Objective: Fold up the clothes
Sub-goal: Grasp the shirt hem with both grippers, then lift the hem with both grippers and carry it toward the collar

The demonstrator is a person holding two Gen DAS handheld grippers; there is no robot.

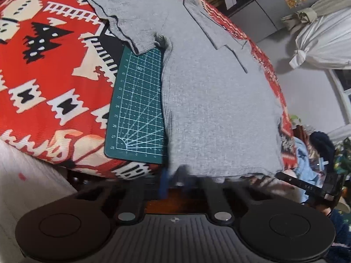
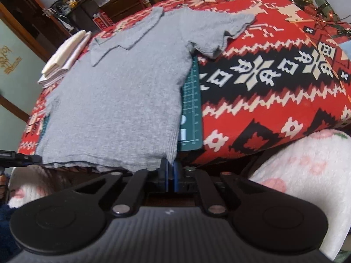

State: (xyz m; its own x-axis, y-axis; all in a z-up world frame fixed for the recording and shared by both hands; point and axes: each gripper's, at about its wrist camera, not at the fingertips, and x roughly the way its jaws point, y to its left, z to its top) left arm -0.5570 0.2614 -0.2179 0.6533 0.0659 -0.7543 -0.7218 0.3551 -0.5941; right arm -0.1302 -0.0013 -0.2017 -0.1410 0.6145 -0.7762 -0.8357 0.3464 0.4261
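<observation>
- Nearest the right wrist camera, the right claw (image 2: 170,171) is clenched on the hem corner of the grey shirt (image 2: 122,100), blue pads pressed together.
- Left claw (image 1: 175,175) sits at the shirt's (image 1: 215,109) other hem corner, blurred; cannot tell its grip.
- Ribbed knit, short-sleeved, the shirt lies flat over a green gridded mat (image 1: 138,109) on the bench's red patterned cloth (image 1: 43,76).
- Farther back, folded pale cloths (image 2: 63,59) are stacked.

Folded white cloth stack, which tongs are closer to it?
Left. The left tongs at the hem of the grey T-shirt face the folded stack ahead; the right tongs grip the hem corner farther from it.
</observation>
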